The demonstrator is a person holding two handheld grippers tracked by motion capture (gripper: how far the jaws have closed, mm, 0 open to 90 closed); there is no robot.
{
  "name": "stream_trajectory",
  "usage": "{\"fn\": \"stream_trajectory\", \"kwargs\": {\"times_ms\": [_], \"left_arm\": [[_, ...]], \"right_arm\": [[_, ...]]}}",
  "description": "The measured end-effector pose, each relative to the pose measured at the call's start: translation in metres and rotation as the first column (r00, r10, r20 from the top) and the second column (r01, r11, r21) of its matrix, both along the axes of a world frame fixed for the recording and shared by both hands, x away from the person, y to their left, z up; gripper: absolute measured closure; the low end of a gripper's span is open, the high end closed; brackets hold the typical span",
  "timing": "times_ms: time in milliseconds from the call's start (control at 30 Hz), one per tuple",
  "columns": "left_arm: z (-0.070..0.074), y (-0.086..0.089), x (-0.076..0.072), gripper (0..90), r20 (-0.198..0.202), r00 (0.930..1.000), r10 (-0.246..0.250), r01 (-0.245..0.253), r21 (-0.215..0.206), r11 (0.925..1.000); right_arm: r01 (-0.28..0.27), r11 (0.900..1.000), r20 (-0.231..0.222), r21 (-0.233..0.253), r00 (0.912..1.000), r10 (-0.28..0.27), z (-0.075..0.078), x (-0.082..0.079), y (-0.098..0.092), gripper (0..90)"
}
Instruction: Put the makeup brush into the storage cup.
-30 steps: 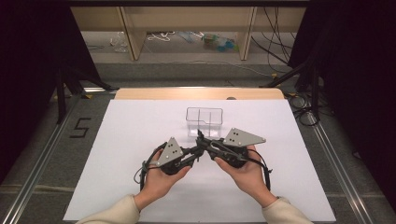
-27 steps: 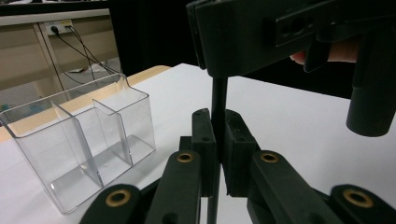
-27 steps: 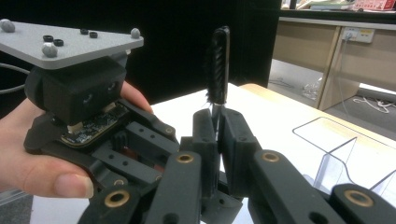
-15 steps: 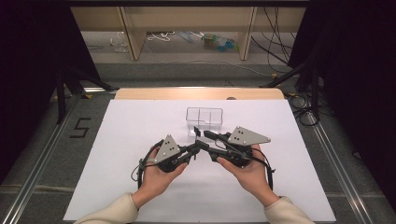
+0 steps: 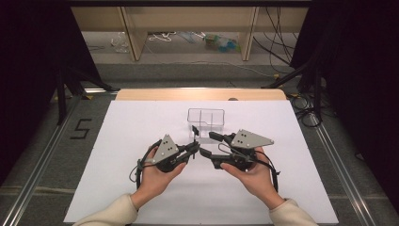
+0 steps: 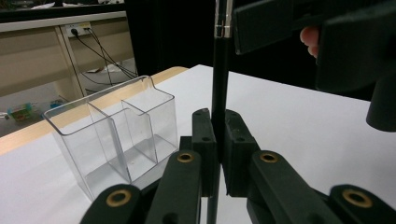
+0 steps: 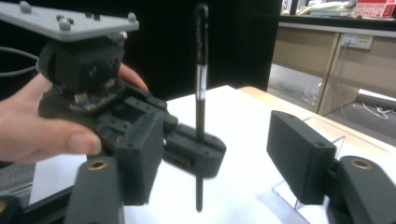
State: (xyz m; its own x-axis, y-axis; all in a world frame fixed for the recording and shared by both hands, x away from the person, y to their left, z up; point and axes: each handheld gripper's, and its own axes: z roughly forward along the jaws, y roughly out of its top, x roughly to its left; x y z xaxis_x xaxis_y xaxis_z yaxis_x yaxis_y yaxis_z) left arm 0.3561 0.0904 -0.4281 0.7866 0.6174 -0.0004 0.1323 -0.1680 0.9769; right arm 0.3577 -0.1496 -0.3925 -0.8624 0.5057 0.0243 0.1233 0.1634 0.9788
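My left gripper (image 5: 194, 147) is clamped on a black pen (image 6: 219, 93); pen stands upright, long axis vertical, pinched at its lower shaft between the two pads, tip poking out below the jaws; cap end with a silver band up top. My right gripper (image 5: 207, 145) is spread wide, holding nothing; in the right gripper view one pad (image 7: 299, 161) sits to the right of the pen, the other to the left, pen in the gap and touching neither. So the relation that matters: pen lies straight ahead between my right jaws, near its upper half; left hand (image 5: 157, 176) owns it now, right is the free one and just beside it.

Clear plastic organiser (image 5: 205, 123) stands on the white table sheet (image 5: 117, 141), just beyond both grippers; rectangular, thin glossy walls, inner dividers making compartments, all look empty; open top.

My read: handover or drop into a compartment; either way keep the pen vertical. Pen is smooth, hard, slim, round; likely to pivot in a two-point pinch. Organiser is light and rigid; a nudge would probably slide it on the sheet.
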Motion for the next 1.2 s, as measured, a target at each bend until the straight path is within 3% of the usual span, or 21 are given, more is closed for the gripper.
{"fn": "stream_trajectory", "kwargs": {"times_ms": [267,700,1200], "left_arm": [[0.001,0.001,0.001,85.0,0.003,1.0,-0.003,0.003,-0.003,1.0],[0.003,0.008,0.002,85.0,0.009,0.9998,0.015,-0.015,-0.01,0.9998],[0.003,0.009,0.003,85.0,0.011,0.9997,0.023,-0.023,-0.012,0.9997]], "right_arm": [[0.019,1.0,-0.008,-0.005,0.9998,-0.019,-0.001,-0.002,-0.012,24.1],[0.041,0.999,0.019,-0.001,0.999,-0.041,-0.001,-0.005,-0.031,21.4],[0.061,0.998,0.01,-0.011,0.9981,-0.061,-0.009,-0.02,-0.057,20.1]]}}
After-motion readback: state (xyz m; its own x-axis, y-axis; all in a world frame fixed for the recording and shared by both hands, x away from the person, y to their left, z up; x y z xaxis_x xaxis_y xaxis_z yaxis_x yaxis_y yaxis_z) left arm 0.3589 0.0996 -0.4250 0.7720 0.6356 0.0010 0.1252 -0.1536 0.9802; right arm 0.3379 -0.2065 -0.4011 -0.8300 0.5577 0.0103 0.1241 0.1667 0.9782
